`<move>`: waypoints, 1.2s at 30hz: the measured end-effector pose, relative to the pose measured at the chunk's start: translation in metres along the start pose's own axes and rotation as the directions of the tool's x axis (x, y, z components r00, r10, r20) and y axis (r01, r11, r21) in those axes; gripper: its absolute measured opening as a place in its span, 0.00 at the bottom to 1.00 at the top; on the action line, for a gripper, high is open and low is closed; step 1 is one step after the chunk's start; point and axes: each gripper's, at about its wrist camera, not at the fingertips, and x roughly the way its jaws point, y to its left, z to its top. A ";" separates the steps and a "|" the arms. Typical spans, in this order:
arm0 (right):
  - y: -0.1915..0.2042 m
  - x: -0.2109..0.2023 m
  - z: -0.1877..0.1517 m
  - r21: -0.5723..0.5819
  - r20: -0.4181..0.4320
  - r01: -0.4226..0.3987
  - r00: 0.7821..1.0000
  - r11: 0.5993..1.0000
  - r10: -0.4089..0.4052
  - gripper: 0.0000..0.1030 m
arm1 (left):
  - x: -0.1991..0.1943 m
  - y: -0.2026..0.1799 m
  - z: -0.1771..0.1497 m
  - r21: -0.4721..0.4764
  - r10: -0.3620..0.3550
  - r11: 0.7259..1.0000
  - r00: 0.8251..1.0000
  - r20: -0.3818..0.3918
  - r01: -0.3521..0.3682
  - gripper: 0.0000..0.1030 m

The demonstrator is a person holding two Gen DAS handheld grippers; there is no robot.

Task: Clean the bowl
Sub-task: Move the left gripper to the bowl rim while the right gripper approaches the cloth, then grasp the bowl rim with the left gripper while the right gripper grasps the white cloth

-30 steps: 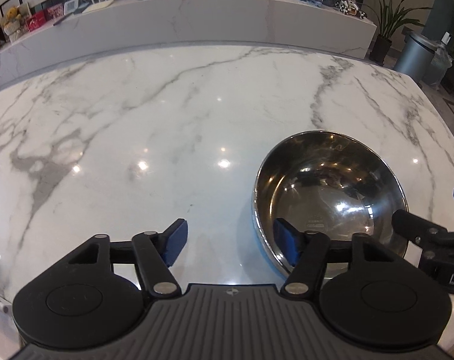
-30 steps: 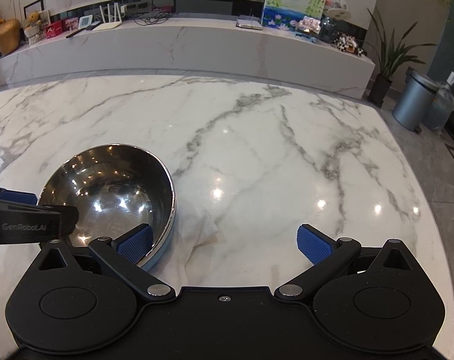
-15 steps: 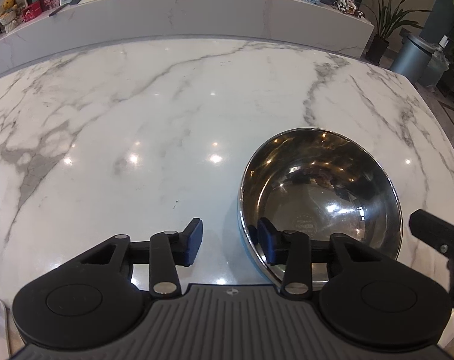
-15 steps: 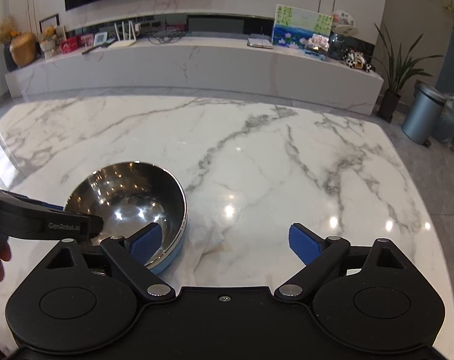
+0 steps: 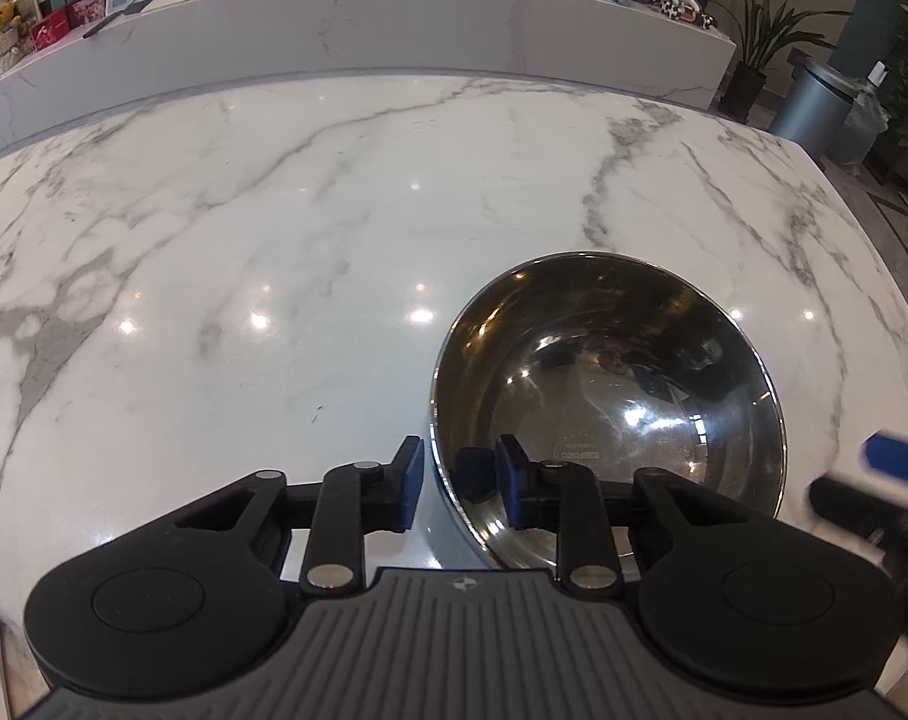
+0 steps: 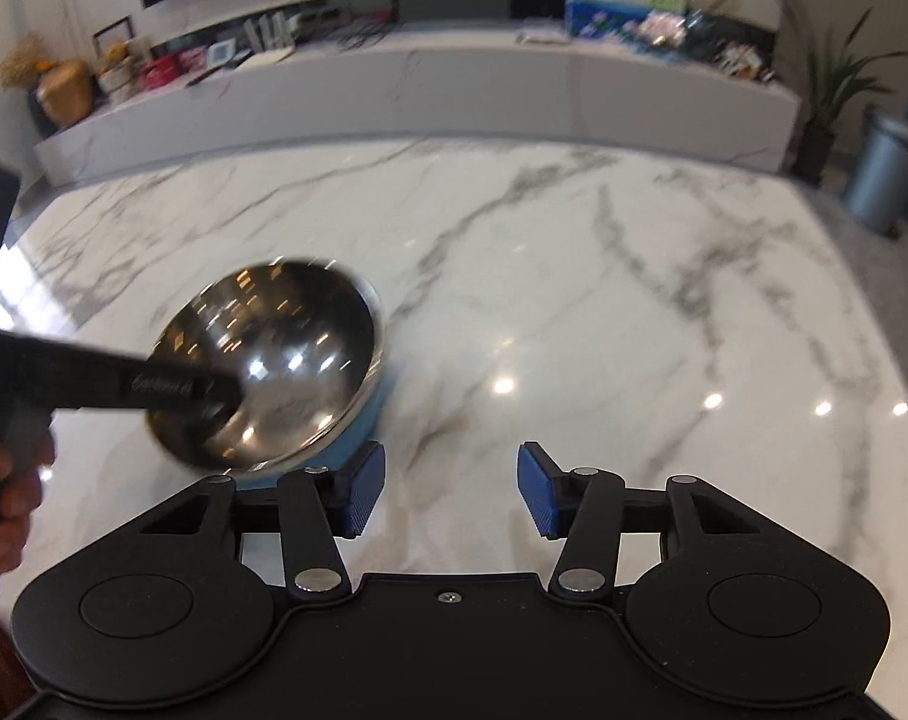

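Note:
A shiny steel bowl (image 5: 610,396) with a blue outside sits on the white marble table (image 5: 273,228). My left gripper (image 5: 460,489) straddles the bowl's near-left rim, one pad outside and one inside, with a narrow gap still showing around the rim. In the right wrist view the bowl (image 6: 273,360) is blurred at left, with the left gripper's arm across it. My right gripper (image 6: 450,495) is half open and empty over the table, just right of the bowl. A white cloth (image 6: 429,546) lies faintly under it.
The right gripper's blue tip (image 5: 898,462) shows at the right edge of the left wrist view. A long marble counter (image 5: 357,30) with small items runs behind the table. A grey bin (image 6: 886,180) and a plant stand off the table's far right.
My left jaws have narrowed around the bowl's rim. My right gripper has lifted and pulled back, and its jaws have closed partway. The right view is now motion-blurred.

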 end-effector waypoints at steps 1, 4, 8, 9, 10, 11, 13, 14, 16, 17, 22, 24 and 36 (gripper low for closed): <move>0.001 0.001 -0.001 0.001 -0.006 -0.014 1.000 1.000 0.014 0.46 | 0.000 0.000 0.000 0.000 0.001 1.000 1.000 0.001 -0.001 0.17; 0.007 0.004 -0.003 -0.014 -0.016 -0.036 0.999 0.999 0.036 0.45 | -0.001 -0.001 0.000 0.011 0.009 1.000 1.000 0.012 -0.009 0.15; 0.015 0.012 -0.005 -0.041 -0.038 -0.055 0.998 0.998 0.054 0.38 | -0.003 0.001 0.000 0.014 0.016 1.000 1.000 0.020 -0.016 0.13; 0.016 0.014 -0.005 -0.044 -0.044 -0.063 0.997 0.997 0.061 0.34 | -0.004 0.002 0.000 0.016 0.021 1.000 1.000 0.021 -0.021 0.13; 0.018 0.015 -0.005 -0.048 -0.051 -0.069 0.997 0.997 0.066 0.33 | -0.004 0.002 0.000 0.017 0.023 1.000 0.999 0.022 -0.024 0.13; 0.019 0.018 -0.006 -0.053 -0.058 -0.070 0.996 0.996 0.067 0.30 | -0.004 0.004 0.000 0.017 0.024 1.000 0.999 0.022 -0.024 0.13; 0.023 0.022 -0.007 -0.063 -0.071 -0.074 0.995 0.995 0.070 0.28 | -0.005 0.007 -0.001 0.017 0.024 1.000 0.999 0.021 -0.025 0.13; 0.024 0.025 -0.007 -0.067 -0.077 -0.076 0.995 0.995 0.070 0.28 | -0.005 0.009 -0.001 0.015 0.022 1.000 1.000 0.019 -0.023 0.13; 0.026 0.029 -0.006 -0.071 -0.083 -0.074 0.994 0.995 0.068 0.28 | -0.006 0.012 -0.001 0.012 0.021 1.000 1.000 0.014 -0.021 0.12; 0.027 0.031 -0.005 -0.071 -0.085 -0.073 0.994 0.995 0.067 0.28 | -0.007 0.014 -0.002 0.012 0.021 1.000 1.000 0.012 -0.021 0.12; 0.031 0.040 -0.004 -0.070 -0.099 -0.056 0.994 0.996 0.049 0.28 | -0.009 0.020 -0.004 0.024 0.025 0.999 1.000 0.006 -0.025 0.12; 0.032 0.042 -0.003 -0.072 -0.102 -0.046 0.994 0.996 0.038 0.28 | -0.010 0.020 -0.005 0.033 0.026 0.999 1.000 0.006 -0.026 0.12; 0.034 0.050 -0.004 -0.089 -0.118 -0.018 0.993 0.996 0.008 0.15 | -0.010 0.015 -0.009 0.090 0.051 0.995 0.998 0.021 -0.053 0.14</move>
